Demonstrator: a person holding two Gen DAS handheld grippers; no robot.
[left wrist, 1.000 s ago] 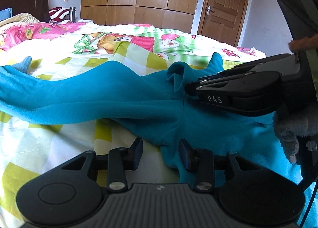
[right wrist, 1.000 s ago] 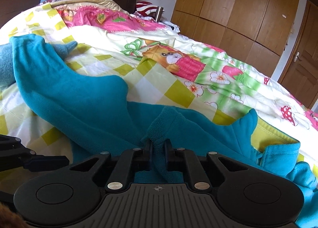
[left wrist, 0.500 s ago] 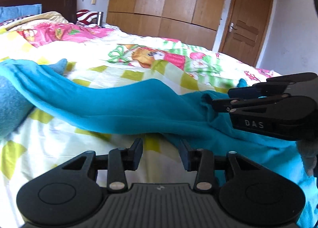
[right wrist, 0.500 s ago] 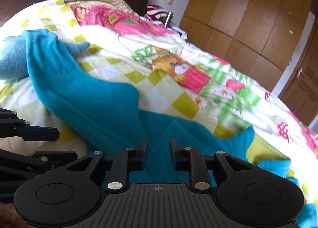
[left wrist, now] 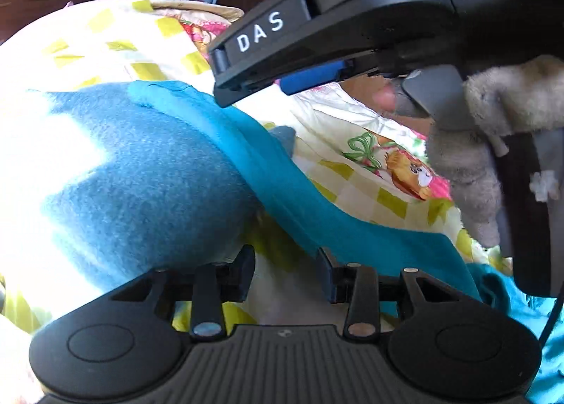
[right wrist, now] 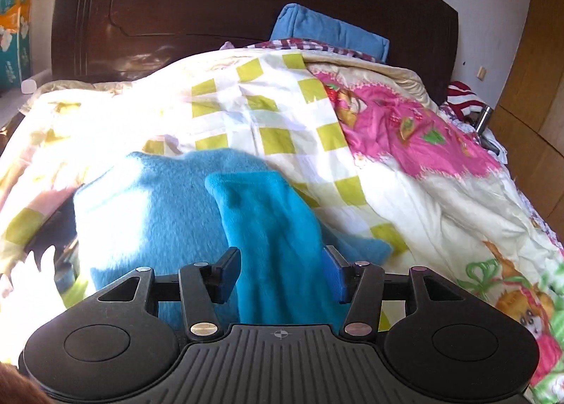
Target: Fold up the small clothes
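Fleece, teal and soft: the garment (right wrist: 275, 227) droops limply at lower centre. Your right gripper (right wrist: 282, 271) and left gripper (left wrist: 285, 271) both gape, holding nothing. Pinch its upper hem.

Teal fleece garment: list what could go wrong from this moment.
1. The teal fleece garment lies between the spread fingers of the right gripper, ungripped; closing may pinch only one layer.
2. It overlaps the lighter blue fleece, so both might get grabbed together.
3. The left gripper is open on the quilt.
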